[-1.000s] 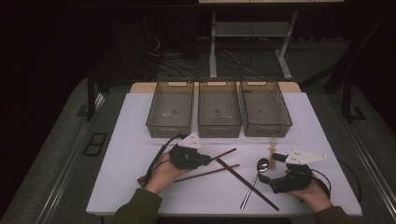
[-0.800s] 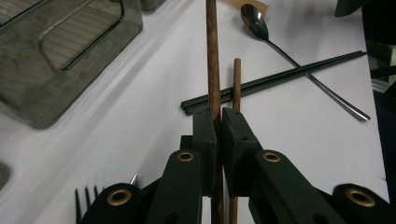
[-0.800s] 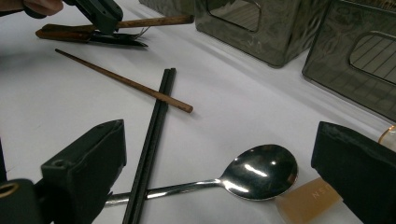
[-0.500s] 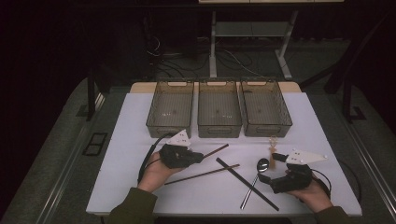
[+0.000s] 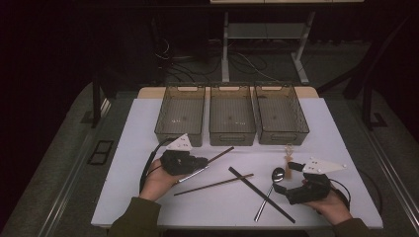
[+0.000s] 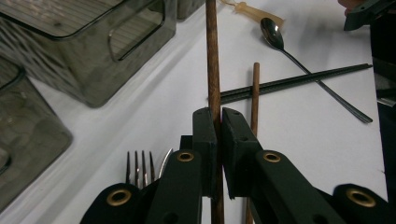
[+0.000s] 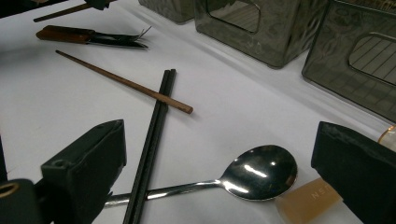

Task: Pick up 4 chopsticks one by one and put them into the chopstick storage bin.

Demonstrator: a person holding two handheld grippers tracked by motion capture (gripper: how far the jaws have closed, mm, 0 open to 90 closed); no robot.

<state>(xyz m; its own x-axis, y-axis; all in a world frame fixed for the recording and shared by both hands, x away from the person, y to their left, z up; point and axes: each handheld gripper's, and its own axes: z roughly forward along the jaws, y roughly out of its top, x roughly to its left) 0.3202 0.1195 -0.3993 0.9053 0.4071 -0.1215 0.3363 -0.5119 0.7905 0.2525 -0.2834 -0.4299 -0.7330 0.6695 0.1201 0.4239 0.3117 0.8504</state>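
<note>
A brown wooden chopstick (image 6: 214,70) is clamped between the fingers of the left gripper (image 6: 218,122), which are closed tight on it at the near left of the white surface (image 5: 341,133), just before the left bin (image 5: 181,114). The right gripper (image 7: 219,154) is held with its fingers spread wide and grasping nothing, over a steel spoon (image 7: 252,178) and a black chopstick pair (image 7: 154,135) at the near right.

3 bins (image 5: 232,121) wall the far edge (near mat (image 5: 148,207) lies bare).
</note>
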